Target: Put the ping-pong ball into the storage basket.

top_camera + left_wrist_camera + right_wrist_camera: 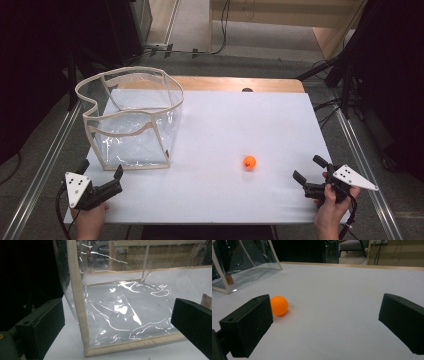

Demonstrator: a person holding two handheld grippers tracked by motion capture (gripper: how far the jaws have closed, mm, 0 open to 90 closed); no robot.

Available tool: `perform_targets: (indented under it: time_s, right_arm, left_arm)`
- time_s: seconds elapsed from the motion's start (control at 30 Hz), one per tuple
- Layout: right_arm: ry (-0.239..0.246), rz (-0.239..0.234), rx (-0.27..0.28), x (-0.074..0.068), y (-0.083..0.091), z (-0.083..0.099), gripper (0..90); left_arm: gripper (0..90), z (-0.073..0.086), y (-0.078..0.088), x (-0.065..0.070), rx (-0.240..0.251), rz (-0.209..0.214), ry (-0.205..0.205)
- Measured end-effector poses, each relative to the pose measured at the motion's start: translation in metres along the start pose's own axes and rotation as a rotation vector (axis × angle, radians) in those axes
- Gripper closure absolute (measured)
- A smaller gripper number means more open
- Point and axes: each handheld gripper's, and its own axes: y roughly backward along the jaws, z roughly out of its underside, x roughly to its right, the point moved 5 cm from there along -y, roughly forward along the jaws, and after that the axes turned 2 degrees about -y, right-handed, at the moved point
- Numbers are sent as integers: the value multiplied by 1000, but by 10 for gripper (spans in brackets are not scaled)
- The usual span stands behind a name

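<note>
Looks like nothing's really happening yet. Going left to right: the left claw (101, 172) is sitting with its jaws apart and nothing between them, just in front of the near corner of the clear bag (131, 120), not touching as far as I can tell. The bag is standing upright and open on the left part of the white worktop (240, 125), and it's looking empty. The orange ball (249, 161) is lying loose on the worktop, well apart from the bag, so my guess is it's going in there and that whole job is still to do. The right claw (310, 174) is waiting near the right edge, jaws spread wide, pointing toward the ball but not on it.

Hard to read: glare on the plastic is hiding bits of the bag's floor in the left gripper view, and both forearms are getting cut off at the bottom.
</note>
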Motion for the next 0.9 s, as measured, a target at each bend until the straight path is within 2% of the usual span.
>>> perform_targets:
  time_s: [0.37, 0.5, 0.53, 0.7, 0.77, 0.9]
  right_arm:
    - [55, 13, -48, -15, -2, -14, 0]
    - [58, -5, -50, -20, -1, -21, 0]
    - [79, -7, -69, -22, -1, -24, 0]
    - [94, -13, -86, -25, -3, -30, 0]
    - [123, -15, -110, -28, -7, -35, 0]
    - [121, -30, -121, -31, -13, -42, 0]
  left_arm:
    - [0, 0, 1, 1, 0, 2, -1]
    - [0, 0, 1, 1, 1, 7, -5]
    - [0, 0, 1, 1, 0, 6, -2]
    - [0, 1, 1, 0, 0, 12, 2]
    - [0, 1, 1, 1, -4, 10, -1]
    - [0, 1, 2, 1, -1, 11, 0]
